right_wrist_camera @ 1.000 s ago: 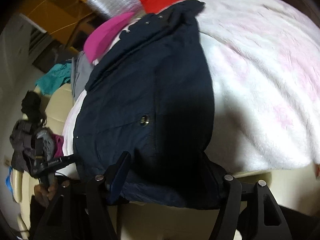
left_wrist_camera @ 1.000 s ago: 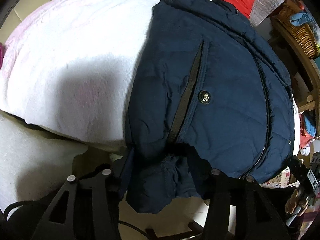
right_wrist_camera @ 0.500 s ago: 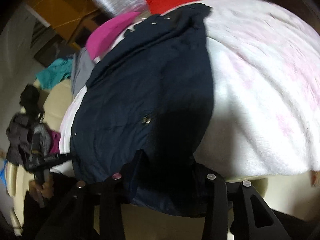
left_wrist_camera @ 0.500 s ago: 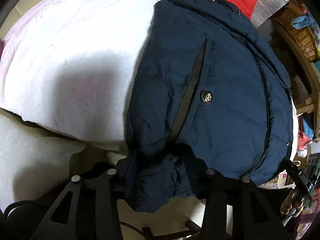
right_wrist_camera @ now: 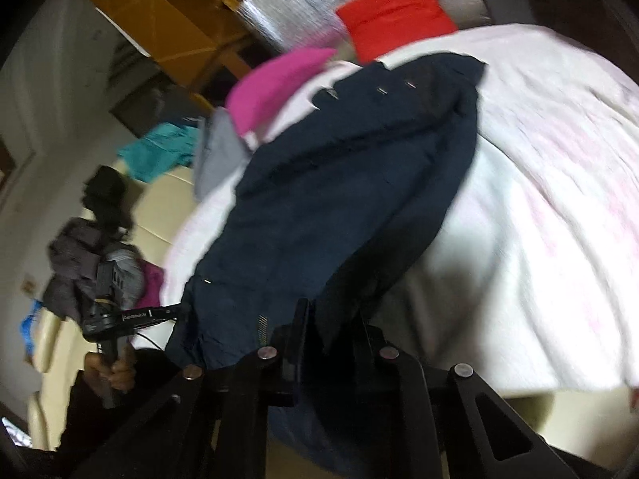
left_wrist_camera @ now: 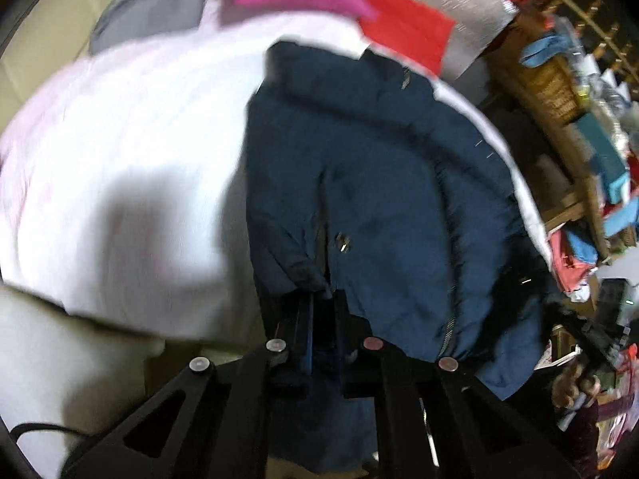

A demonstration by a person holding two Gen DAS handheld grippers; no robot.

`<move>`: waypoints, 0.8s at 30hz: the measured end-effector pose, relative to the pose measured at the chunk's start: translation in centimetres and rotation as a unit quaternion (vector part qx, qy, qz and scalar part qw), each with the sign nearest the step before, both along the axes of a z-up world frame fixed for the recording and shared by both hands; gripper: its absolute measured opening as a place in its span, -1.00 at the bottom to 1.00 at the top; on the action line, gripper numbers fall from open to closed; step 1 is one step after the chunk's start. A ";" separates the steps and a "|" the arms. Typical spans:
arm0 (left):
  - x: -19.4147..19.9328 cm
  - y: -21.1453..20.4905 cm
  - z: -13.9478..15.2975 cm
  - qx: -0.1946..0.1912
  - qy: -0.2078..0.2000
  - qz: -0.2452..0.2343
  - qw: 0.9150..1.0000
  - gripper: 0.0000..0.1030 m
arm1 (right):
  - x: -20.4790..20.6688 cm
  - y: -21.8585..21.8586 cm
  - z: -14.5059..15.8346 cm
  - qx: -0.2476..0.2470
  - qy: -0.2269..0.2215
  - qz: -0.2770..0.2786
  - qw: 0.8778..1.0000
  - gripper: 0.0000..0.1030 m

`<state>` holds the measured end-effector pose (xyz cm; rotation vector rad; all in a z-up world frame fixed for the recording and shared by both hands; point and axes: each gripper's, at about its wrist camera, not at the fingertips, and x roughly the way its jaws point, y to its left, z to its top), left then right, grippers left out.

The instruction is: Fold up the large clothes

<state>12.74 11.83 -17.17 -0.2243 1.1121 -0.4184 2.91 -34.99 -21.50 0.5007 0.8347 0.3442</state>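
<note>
I see the navy jacket [left_wrist_camera: 383, 199] on the white blanket [left_wrist_camera: 120, 167], hem at 6 o'clock, my left tool [left_wrist_camera: 321, 319] clamped on it, right tool [right_wrist_camera: 331, 331] closing on it.

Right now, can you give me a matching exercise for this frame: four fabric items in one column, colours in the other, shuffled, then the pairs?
Items:
1. jacket
2. blanket
3. cushion
4. cloth by the grey garment

Colours:
A. red
B. teal
C. navy
D. white with pale pink

Pairs: 1-C, 2-D, 3-A, 4-B
</note>
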 end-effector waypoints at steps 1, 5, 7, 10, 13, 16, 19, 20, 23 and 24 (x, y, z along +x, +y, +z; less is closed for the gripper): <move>0.3 -0.3 0.2 0.003 -0.004 -0.008 1.000 -0.83 | 0.9 0.2 -0.3 -0.004 0.007 0.006 1.000 -0.64; 0.9 -1.2 -3.0 0.039 0.036 -0.023 0.998 -0.82 | 3.3 0.4 -3.3 0.020 0.067 0.022 0.997 -0.53; 1.1 -1.0 -5.3 0.038 0.061 -0.019 0.997 -0.81 | 3.3 0.6 -4.3 0.022 0.087 0.019 0.996 -0.19; 1.2 -0.5 -6.3 0.009 0.087 -0.006 0.996 -0.72 | 3.1 1.4 -5.9 -0.021 0.127 0.020 0.991 0.55; 0.9 -0.8 -5.8 -0.001 0.082 -0.022 0.996 -0.48 | 1.8 1.7 -7.1 -0.055 0.132 0.030 0.989 -0.02; 0.8 -1.8 -5.8 0.017 0.070 -0.034 0.997 -0.55 | 1.3 1.8 -5.9 -0.054 0.110 0.034 0.992 -0.39; 1.1 -1.7 -4.6 -0.001 0.064 -0.032 0.997 -0.78 | 0.9 1.8 -2.8 -0.029 0.058 0.030 0.997 -0.58; 1.2 -1.3 -4.3 -0.009 0.062 -0.030 0.998 -0.80 | 1.1 2.2 -1.9 -0.025 0.044 0.028 0.998 -0.60; 1.9 -0.7 -1.5 -0.049 0.028 -0.024 0.998 -0.95 | 1.3 1.5 0.9 0.000 0.007 0.026 1.000 -0.64; 2.1 -0.6 -0.4 -0.061 0.013 -0.021 0.998 -0.95 | 1.3 1.4 1.5 0.005 -0.006 0.023 1.000 -0.65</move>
